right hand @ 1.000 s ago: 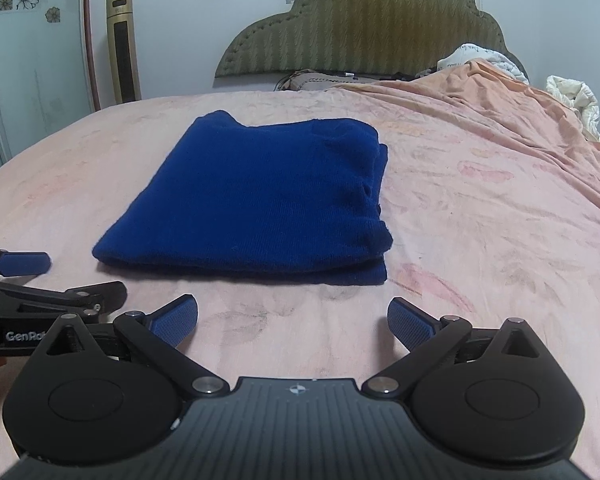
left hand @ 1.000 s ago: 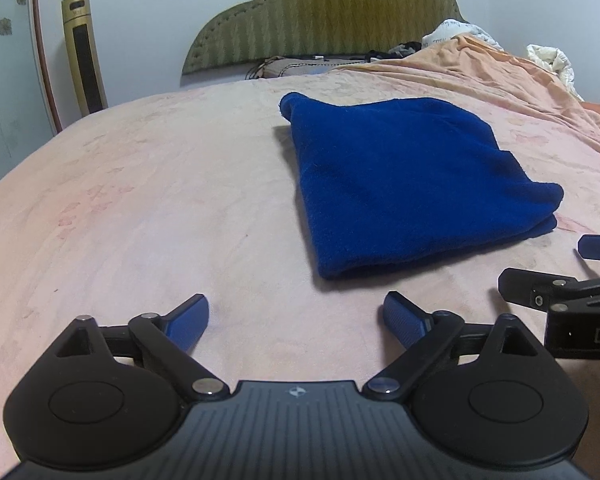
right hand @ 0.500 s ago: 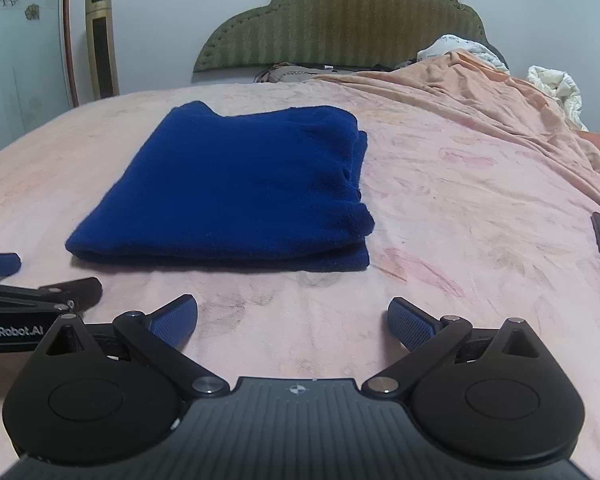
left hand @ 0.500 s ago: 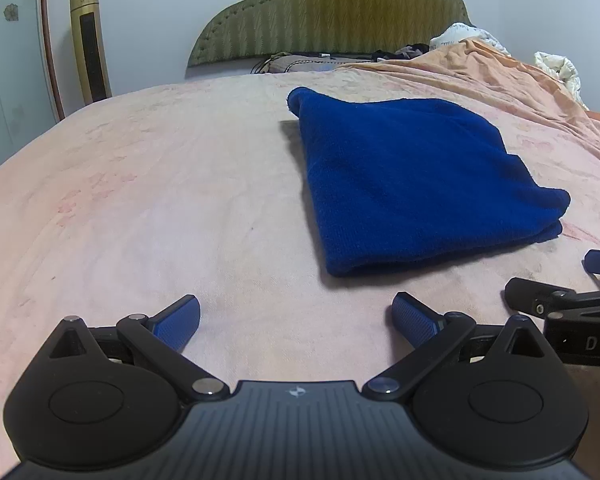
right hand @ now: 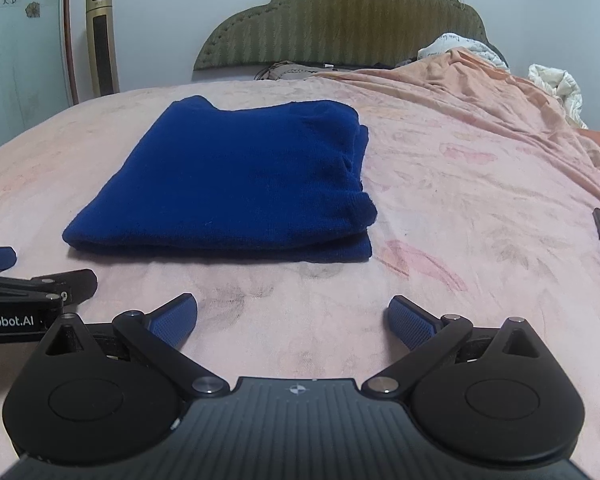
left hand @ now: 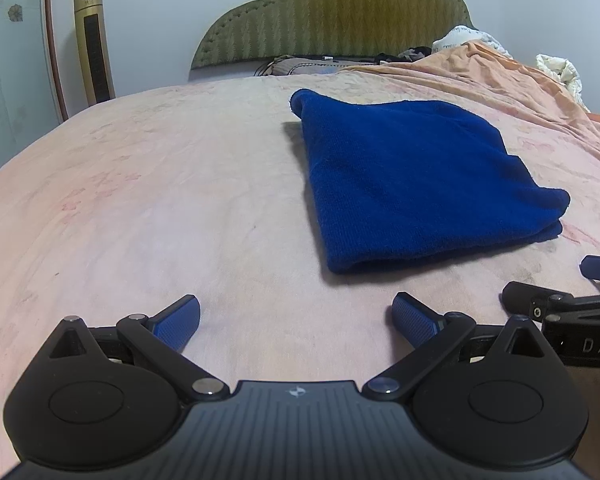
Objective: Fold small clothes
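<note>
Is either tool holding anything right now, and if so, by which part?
Nothing is held. The left tool and right tool are both open and empty; the folded blue garment lies untouched on the bed.

Folded garment (right hand: 236,184) on bed (right hand: 440,208)

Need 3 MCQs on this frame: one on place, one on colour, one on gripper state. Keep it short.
1. Where does the folded garment lie?
A. on the pink bedsheet
B. on the floor
C. in a basket

2. What colour is the garment?
A. red
B. dark blue
C. white

3. How does the right gripper stand?
A. shut on the garment
B. shut on nothing
C. open, nothing between its fingers

Key: 1 A, the sheet shows all around the garment. 2 B, it is blue in both wrist views. 3 C, its fingers stand wide apart over bare sheet, short of the garment.
</note>
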{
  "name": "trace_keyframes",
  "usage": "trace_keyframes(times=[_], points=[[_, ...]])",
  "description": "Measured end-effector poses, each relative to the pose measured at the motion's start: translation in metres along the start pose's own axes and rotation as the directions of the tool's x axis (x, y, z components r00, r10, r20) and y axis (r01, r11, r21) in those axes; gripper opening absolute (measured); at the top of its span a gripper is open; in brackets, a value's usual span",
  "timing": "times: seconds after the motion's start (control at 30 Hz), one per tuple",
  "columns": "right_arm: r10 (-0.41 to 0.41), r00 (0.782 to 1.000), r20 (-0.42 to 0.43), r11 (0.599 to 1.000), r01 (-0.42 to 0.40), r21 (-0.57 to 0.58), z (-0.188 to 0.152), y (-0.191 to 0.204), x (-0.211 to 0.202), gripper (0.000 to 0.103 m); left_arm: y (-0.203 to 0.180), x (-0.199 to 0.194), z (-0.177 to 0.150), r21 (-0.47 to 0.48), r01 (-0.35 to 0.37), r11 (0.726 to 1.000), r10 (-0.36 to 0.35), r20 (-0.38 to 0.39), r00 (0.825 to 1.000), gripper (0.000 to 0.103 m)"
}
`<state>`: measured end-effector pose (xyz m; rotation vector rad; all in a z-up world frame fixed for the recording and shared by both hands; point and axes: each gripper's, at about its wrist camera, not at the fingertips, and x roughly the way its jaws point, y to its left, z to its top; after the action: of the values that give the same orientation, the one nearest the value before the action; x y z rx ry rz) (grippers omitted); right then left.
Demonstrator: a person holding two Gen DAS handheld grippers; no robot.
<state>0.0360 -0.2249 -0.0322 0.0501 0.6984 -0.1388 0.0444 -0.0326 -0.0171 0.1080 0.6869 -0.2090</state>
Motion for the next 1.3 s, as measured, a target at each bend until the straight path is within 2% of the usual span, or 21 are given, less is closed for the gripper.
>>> trace_keyframes(times=[0.57, 1.07, 1.3], points=[[0.006, 1.0, 0.005, 1.0, -0.006, 0.005, -0.001, -0.001, 0.0, 0.103, 0.0, 0.002, 0.001, -0.004, 0.005, 1.0, -0.005, -0.001, 1.0, 0.103], [-0.02, 1.0, 0.011, 1.0, 0.02, 0.01, -0.004, 0.003, -0.011, 0.103, 0.002, -0.001, 0.0, -0.003, 0.024, 1.0, -0.024, -0.011, 1.0, 0.103], [-0.008, 1.0, 0.029, 0.999, 0.007, 0.042, 0.003, 0.003, -0.03, 0.103, 0.003, -0.013, -0.001, -0.001, -0.01, 1.0, 0.01, -0.037, 0.999, 0.103]])
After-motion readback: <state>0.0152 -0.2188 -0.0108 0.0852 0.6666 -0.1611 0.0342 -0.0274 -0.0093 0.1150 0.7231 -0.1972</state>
